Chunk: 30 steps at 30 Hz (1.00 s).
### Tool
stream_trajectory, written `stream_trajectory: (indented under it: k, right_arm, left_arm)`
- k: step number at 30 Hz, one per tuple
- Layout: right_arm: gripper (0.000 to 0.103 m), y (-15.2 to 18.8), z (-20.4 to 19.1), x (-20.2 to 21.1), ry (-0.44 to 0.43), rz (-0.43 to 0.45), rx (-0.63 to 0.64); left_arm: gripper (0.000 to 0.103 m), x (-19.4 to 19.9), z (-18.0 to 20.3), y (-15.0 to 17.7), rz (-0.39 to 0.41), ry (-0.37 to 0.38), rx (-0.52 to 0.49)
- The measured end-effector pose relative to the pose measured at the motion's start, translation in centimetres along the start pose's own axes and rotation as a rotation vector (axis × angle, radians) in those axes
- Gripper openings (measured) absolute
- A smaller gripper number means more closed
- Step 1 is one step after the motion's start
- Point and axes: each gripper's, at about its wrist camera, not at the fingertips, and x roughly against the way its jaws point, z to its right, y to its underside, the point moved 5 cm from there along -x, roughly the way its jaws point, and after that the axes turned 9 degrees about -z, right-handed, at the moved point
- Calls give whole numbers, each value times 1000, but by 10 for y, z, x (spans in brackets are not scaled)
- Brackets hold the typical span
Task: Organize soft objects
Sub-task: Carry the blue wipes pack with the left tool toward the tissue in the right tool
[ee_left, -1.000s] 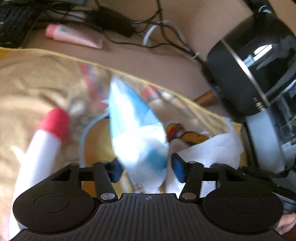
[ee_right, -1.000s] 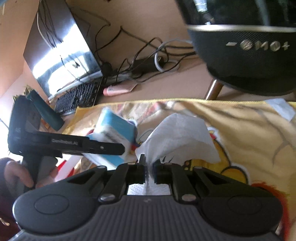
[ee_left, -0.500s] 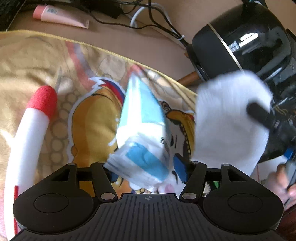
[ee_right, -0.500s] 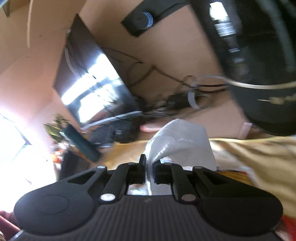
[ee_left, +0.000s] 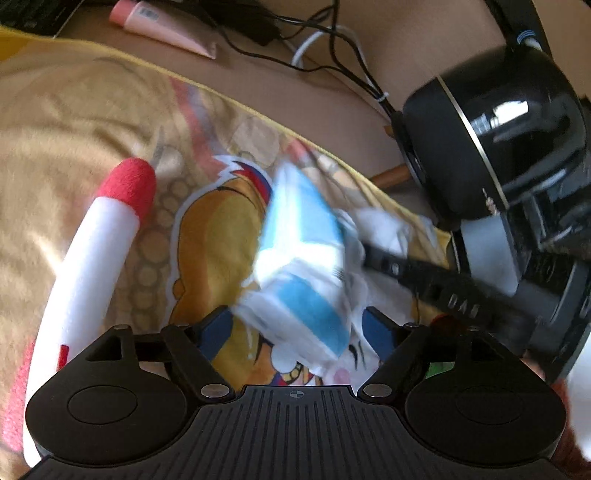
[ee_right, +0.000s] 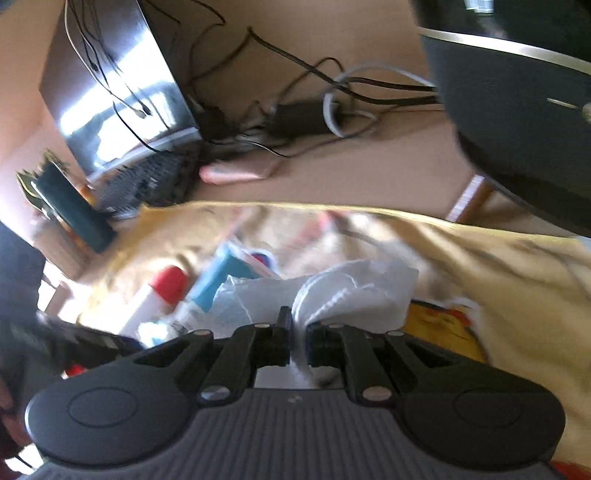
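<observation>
A brown surface is covered in part by a yellow cloth with a cartoon picture on it. At the back lie a pink tube, a bunch of black cables, a keyboard and a dark screen. A big round black speaker stands at the side.

The left claw has its two blue fingers spread apart. A blue and white tissue pack sits between them, but it is too blurry to tell if they touch it. Just beside the pack lies a soft white stick with a red tip.

The right claw is squeezed tight on a white tissue. The tissue sticks up from the fingers, just beside the tissue pack, over the yellow cloth.
</observation>
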Motion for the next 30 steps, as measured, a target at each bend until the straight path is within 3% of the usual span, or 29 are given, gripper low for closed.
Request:
stream_trajectory:
  k: [2,10,13,17,22,25,30]
  right_arm:
    - [9,6,6,-3,40,-22,3]
    - [9,27,-57,10,-131,-48,143]
    - [9,32,-60,-1,-102,-82,171]
    - [9,37,-33,4,-40,-90,93]
    - [9,39,8,44,-21,13,-37]
    - [9,34,30,66,-6,97,-115]
    - [9,28,48,84,-6,195,-193]
  left_arm:
    - [87,-3,5,-2,2,15,30]
    - [93,-11,16,-10,2,29,66]
    - [93,-12,20,-9,1,7,54]
    - [93,-2,30,-5,38,-139,-40]
    - [94,21,75,7,146,-452,-363]
    - [95,12,105,17,132,-554,-510]
    - [96,-43,114,18,26,-674,-551]
